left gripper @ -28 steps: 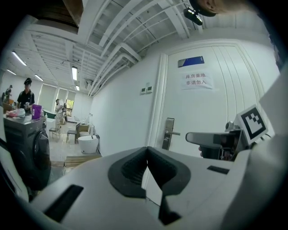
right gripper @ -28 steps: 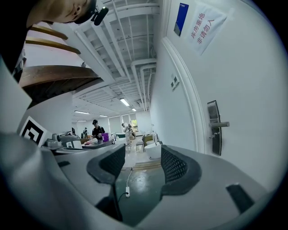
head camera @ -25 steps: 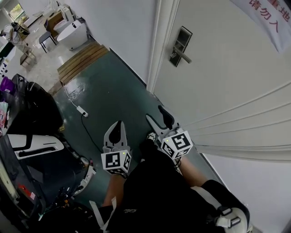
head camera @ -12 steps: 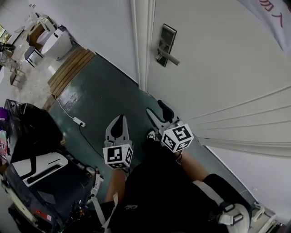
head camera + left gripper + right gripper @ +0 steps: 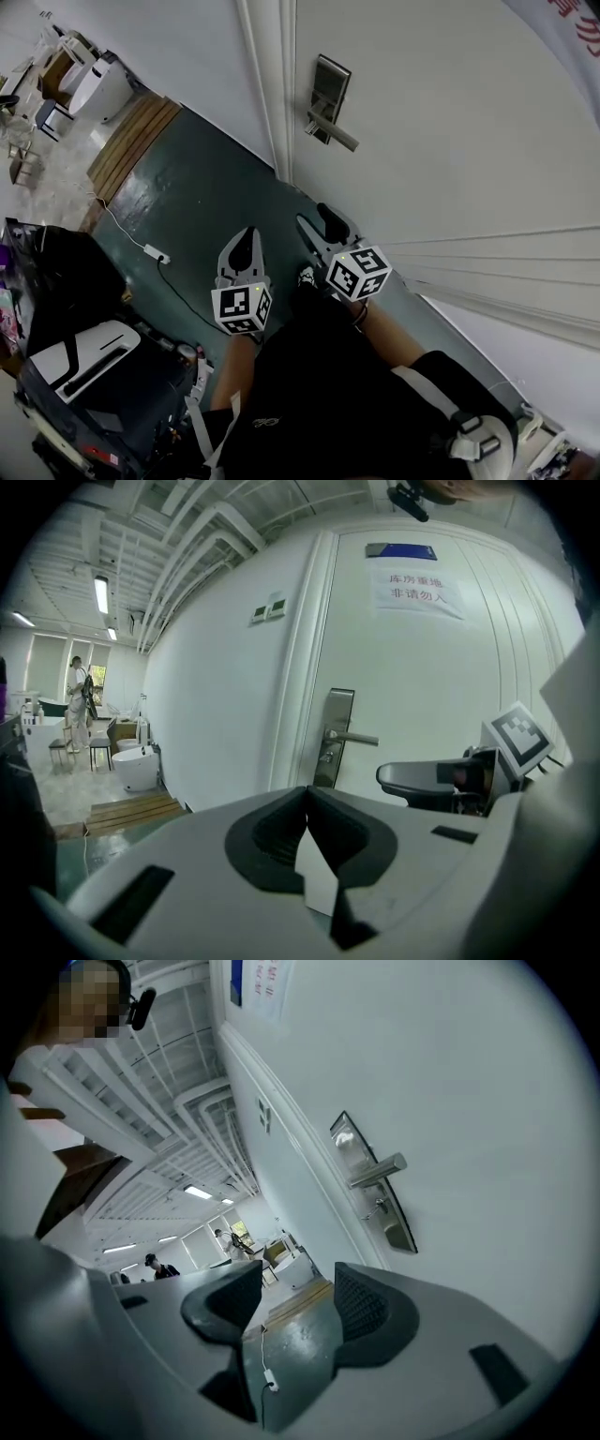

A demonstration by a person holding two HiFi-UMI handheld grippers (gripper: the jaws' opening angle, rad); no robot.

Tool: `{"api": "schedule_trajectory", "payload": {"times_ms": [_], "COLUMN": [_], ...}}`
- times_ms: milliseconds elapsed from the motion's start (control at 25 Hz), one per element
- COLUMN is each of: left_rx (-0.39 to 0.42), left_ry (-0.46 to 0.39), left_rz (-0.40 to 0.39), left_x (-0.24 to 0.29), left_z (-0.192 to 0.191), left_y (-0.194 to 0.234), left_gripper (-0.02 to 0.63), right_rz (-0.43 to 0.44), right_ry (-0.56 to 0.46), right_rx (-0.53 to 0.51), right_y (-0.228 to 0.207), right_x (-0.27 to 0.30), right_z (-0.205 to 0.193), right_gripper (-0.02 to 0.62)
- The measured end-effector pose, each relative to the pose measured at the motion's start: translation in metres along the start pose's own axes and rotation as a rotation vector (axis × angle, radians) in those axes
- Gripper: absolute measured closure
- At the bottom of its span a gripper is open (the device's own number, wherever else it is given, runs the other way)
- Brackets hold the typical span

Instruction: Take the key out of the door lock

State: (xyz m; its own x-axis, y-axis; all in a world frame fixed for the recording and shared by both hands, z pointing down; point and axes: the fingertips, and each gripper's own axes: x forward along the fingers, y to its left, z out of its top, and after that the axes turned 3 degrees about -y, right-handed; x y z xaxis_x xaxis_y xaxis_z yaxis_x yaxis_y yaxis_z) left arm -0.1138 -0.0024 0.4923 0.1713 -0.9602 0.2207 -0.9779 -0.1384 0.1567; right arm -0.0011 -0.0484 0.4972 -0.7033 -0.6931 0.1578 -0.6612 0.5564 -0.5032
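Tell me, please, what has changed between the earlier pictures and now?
The head view has swung: the lock plate now sits further left in the picture and looks slightly nearer, so the person seems to have turned toward the door. Nothing was taken hold of or let go. The left gripper stays low, shut and empty. The right gripper stays low beside it, open and empty.

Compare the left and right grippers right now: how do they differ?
The left gripper has its jaws shut, tips touching; the right gripper has its jaws apart, with floor showing between them. In the head view, the right gripper sits nearer the door than the left gripper. Both are empty and short of the lock plate.
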Motion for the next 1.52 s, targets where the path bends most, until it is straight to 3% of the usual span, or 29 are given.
{"api": "schedule_trajectory", "payload": {"times_ms": [520, 1000, 1240, 1520], "left_rx": [0.014, 0.031, 0.029, 0.038], "left_ry": [0.072, 0.081, 0.092, 0.130], "left_rz": [-0.059, -0.081, -0.132, -0.213], "left_x": [0.065, 0.093, 0.116, 0.146], "left_z": [-0.006, 0.003, 0.007, 0.008], "left_y": [-0.008, 0.010, 0.022, 0.037], "left_gripper": [0.583, 0.583, 0.583, 0.583], "right_rz": [-0.048, -0.046, -0.105, -0.193], "right_ry": [-0.024, -0.028, -0.071, -0.120], "right_rx": [0.057, 0.123, 0.216, 0.213], "right_y": [-0.044, -0.042, -0.057, -0.070], "right_x": [0.036, 0.067, 0.085, 0.107], "right_z": [0.010, 0.004, 0.010, 0.019], "right_gripper": [0.362, 0.385, 0.391, 0.396]}}
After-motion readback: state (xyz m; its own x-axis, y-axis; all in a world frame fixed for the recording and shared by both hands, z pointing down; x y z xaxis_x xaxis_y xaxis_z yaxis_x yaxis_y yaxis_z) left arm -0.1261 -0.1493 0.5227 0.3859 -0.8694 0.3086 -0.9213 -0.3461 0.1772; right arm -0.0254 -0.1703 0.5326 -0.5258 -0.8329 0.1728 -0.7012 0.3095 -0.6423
